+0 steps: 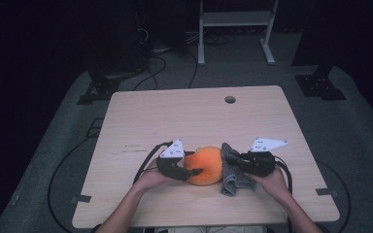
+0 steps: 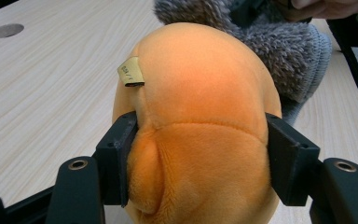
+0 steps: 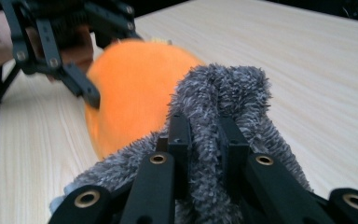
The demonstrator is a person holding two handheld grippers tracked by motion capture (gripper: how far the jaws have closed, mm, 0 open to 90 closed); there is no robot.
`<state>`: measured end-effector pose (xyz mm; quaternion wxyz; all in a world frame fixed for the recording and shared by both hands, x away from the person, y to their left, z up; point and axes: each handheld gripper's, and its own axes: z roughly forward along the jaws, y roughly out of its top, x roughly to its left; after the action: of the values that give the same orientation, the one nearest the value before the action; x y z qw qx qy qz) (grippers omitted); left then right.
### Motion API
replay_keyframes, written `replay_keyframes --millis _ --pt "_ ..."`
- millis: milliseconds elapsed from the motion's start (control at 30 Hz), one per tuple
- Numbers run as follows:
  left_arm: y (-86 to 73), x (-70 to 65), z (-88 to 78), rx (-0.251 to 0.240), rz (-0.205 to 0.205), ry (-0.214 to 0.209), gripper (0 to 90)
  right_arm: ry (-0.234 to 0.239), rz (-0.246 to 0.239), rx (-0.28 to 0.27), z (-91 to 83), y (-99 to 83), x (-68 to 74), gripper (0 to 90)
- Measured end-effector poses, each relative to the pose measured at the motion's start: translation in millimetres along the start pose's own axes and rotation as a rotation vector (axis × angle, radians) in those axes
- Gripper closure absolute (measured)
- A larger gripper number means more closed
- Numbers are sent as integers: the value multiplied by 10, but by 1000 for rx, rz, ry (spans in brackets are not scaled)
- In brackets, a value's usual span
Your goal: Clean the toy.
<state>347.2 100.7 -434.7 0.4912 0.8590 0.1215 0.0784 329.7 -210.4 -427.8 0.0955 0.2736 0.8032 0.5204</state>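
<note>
The high view is dim overall: the room around and beyond the tabletop [image 1: 194, 111] sinks into near black, and only the pale wood and the grey floor near it catch a soft, even light from above. Shadows there are faint and short, with no glare, and the picture is slightly soft and grainy. The left gripper view is much brighter and fairly sharp on the orange plush [image 2: 200, 121], whose top shows a gentle highlight; the far tabletop corner blurs a little. In the right gripper view the grey cloth [image 3: 223, 98] is crisp near the camera, while the orange plush and the other tongs [image 3: 93, 100] behind are smeared and out of focus.
</note>
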Motion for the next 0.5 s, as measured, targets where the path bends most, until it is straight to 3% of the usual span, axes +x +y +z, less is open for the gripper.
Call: replay_keyframes --millis 167,233,333,500 --pt "-14 14 -8 -4 -5 -5 352 12 39 18 69 -49 -63 780" --pt "-15 12 -9 -7 -1 -8 351 -8 30 64 49 -68 -72 781" --pt "-17 8 -14 -7 7 -12 350 -24 21 80 -5 -81 -71 780" --pt "11 -50 8 -3 49 -18 346 28 17 -5 -38 21 -19 780"
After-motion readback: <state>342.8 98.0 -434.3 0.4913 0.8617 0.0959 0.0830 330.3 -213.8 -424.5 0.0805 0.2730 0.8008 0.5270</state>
